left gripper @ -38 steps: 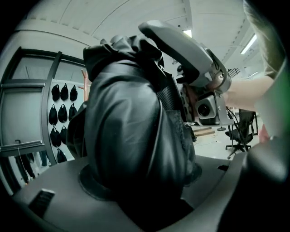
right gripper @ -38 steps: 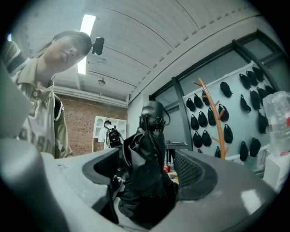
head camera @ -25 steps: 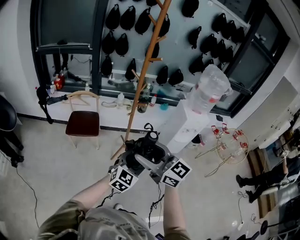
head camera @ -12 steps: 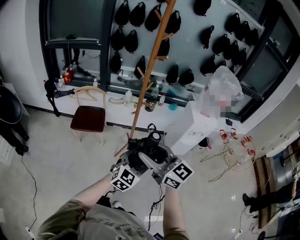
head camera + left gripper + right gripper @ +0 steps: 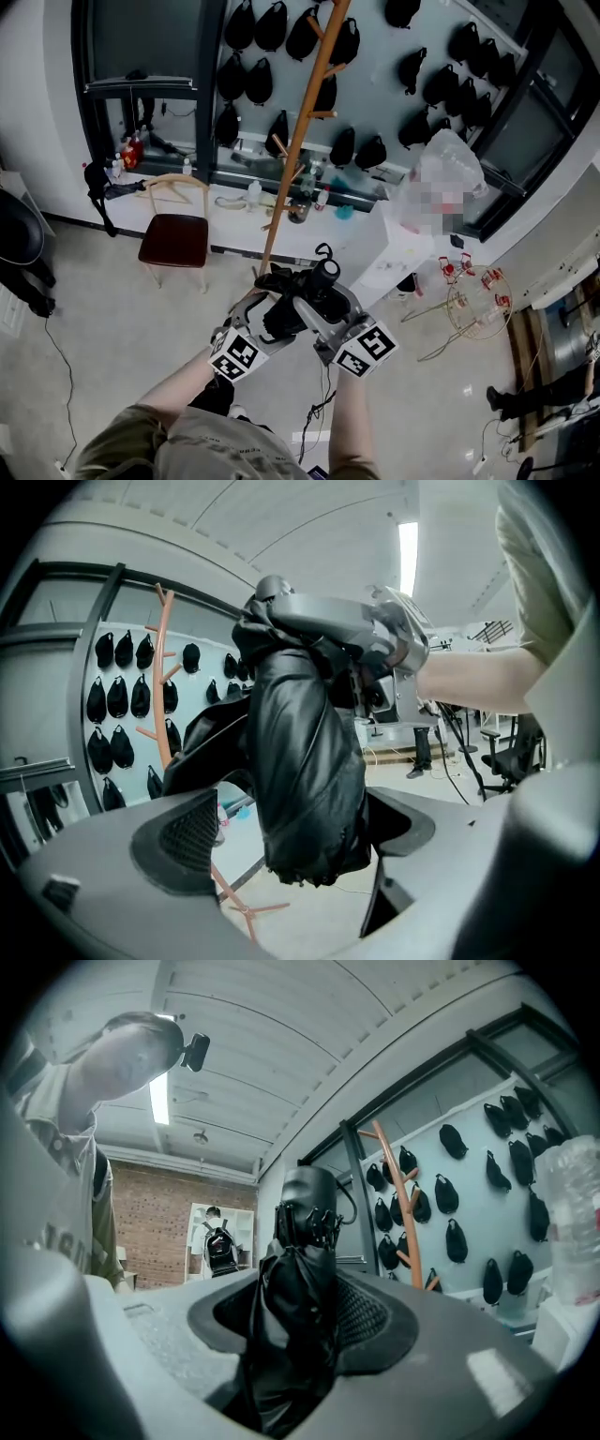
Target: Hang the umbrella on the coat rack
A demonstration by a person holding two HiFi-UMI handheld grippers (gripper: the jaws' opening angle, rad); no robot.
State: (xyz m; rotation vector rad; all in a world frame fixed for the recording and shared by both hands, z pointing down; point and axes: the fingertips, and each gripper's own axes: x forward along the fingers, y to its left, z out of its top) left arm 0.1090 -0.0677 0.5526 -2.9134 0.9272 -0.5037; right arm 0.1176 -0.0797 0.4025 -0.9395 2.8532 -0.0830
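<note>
A folded black umbrella (image 5: 298, 298) is held level in front of me, its handle (image 5: 325, 272) and strap loop toward the wooden coat rack (image 5: 302, 141). My right gripper (image 5: 321, 305) is shut on the umbrella (image 5: 295, 1307) just below the handle (image 5: 307, 1204). My left gripper (image 5: 270, 317) has its jaws opening. The umbrella's cloth (image 5: 309, 780) hangs between them with a gap at each pad. The coat rack (image 5: 164, 677) stands beyond, a little to the left, and its pegs (image 5: 403, 1204) show bare in the right gripper view.
A wooden chair (image 5: 173, 239) stands left of the rack's foot. Just right of the rack is a white water dispenser (image 5: 394, 258) with a big bottle (image 5: 441, 178) on top. Several black bags (image 5: 281, 28) hang on the wall behind. A wire stand (image 5: 469, 295) lies on the floor at right.
The umbrella and right gripper have shifted a little right and toward the rack. The left gripper's jaws have spread off the cloth and its marker cube has dropped back left.
</note>
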